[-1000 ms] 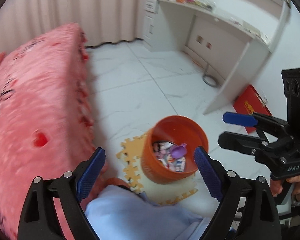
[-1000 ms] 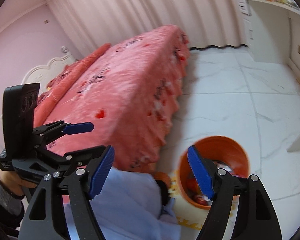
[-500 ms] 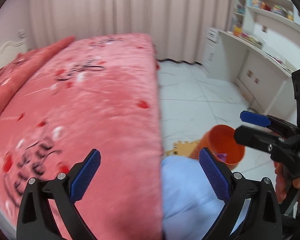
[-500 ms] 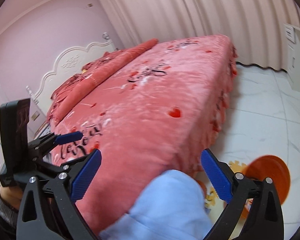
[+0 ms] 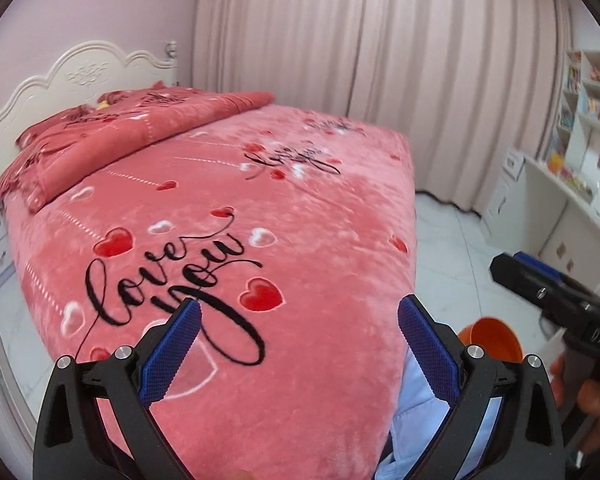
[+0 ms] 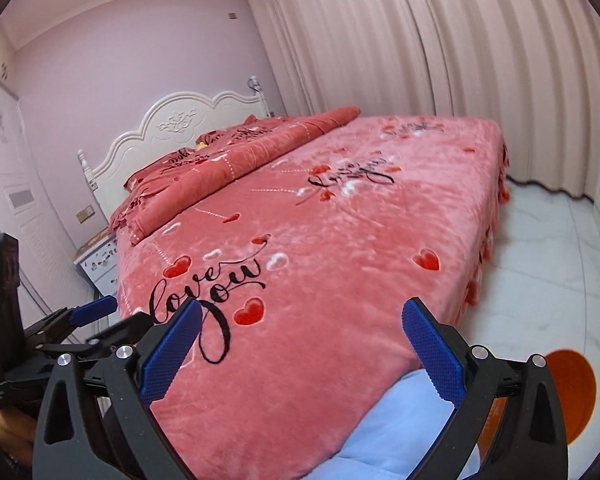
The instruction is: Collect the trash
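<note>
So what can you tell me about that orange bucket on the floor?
The orange bucket is round, seemingly plastic, and stands upright on the white floor by the foot corner of the pink bed. Only part of its open rim and inner wall shows; the gripper finger and pale blue cloth hide the rest. Its contents are not visible. Nothing visibly touches it.

Pink-blanketed bed (image 5: 300,208), pale curtains (image 5: 380,60), seemingly marble floor (image 6: 540,264).

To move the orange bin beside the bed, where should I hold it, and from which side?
Probably its upper rim. The orange bin stands upright with its mouth open, so come from above with one finger inside and one outside the thin wall. The bed blocks its left side, so approach from the open floor.
</note>
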Available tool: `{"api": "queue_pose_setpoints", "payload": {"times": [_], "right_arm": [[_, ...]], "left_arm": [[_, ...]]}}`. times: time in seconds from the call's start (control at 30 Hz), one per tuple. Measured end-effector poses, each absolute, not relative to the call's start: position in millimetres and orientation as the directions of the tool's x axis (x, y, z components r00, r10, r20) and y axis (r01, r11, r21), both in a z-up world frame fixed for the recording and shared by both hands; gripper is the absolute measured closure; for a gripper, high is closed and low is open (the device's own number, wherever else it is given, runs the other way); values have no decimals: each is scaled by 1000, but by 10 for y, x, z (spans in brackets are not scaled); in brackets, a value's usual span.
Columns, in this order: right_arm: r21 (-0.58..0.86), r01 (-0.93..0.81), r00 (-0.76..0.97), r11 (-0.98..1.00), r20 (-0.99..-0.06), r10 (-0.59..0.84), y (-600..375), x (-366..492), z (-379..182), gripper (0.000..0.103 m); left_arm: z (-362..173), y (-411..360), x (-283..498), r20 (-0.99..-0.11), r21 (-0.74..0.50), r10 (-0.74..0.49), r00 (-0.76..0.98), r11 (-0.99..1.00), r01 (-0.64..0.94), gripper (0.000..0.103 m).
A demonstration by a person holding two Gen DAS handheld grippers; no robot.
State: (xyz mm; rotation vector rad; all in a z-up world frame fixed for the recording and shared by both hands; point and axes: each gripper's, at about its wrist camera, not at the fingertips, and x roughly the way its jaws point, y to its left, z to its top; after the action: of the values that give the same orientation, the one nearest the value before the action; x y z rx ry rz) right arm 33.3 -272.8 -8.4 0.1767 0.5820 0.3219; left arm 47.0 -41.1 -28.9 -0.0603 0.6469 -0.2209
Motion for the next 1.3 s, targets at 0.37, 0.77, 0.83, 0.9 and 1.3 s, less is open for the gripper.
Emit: {"api": "queue_pose_setpoints", "payload": {"times": [0.37,0.77,0.83,0.9,1.3], "right_arm": [[181,-300,794,937,-496,351,-2472,225,-48,5],[193,-323,777,927,-505,376,-2396,208,-87,5],[196,-325,773,925,-509,379,-2393,217,-94,5],[200,-325,770,924,-511,381,-2389,218,-105,5],[206,-318,768,926,-516,379,-2402,224,-121,5]], "left_arm": [[-328,-270,294,-558,-92,-158,814,988,128,6],[-311,-215,185,-558,-87,-139,818,990,109,6],[-308,-203,180,-560,-81,-133,818,991,105,6],[-312,-201,183,-562,-69,-121,818,993,99,6],[-319,-179,182,-569,-65,-118,814,993,99,6]]}}
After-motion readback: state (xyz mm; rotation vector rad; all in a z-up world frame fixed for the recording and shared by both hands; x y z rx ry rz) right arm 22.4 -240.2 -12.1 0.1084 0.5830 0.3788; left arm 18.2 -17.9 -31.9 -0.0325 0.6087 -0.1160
